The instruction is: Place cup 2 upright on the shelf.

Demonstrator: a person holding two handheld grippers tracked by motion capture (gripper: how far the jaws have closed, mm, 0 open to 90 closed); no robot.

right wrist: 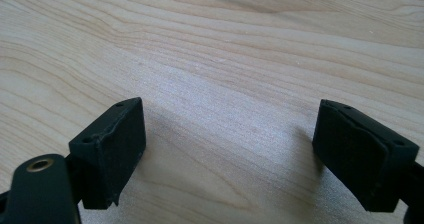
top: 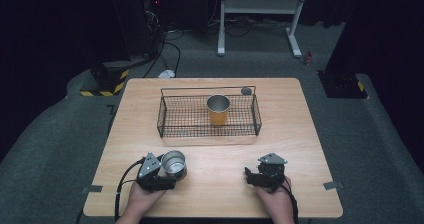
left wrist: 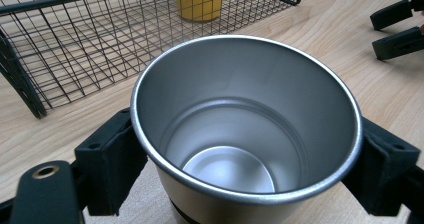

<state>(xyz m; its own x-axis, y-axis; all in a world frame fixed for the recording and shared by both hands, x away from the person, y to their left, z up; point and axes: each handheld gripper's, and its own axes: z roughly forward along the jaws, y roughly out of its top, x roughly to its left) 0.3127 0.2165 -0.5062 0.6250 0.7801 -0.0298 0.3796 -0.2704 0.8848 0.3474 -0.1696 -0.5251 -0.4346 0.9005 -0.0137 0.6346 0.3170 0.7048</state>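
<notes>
A bare steel cup (top: pixel 174 163) stands upright on the wooden table (top: pixel 215 194) near its front left. My left gripper (top: pixel 170 170) is shut on it; in the left gripper view the black pads (left wrist: pixel 112 159) press the cup (left wrist: pixel 245 134) from both sides just under its rim, and the cup is empty. Front right, my right gripper (top: pixel 248 177) stands open, its pads (right wrist: pixel 112 144) wide apart above bare wood with nothing between them. An orange cup (top: pixel 218 111) with a steel inside stands upright in the black wire basket (top: pixel 170 129).
The wire basket (left wrist: pixel 75 59) sits mid-table, behind both grippers, with the orange cup (left wrist: pixel 199 1) in its middle. A small grey round thing (top: pixel 245 90) sits at the basket's far right corner. The right gripper's jaws (left wrist: pixel 397 29) lie to the right of the steel cup. A white stand (top: pixel 260 6) is on the floor beyond the table.
</notes>
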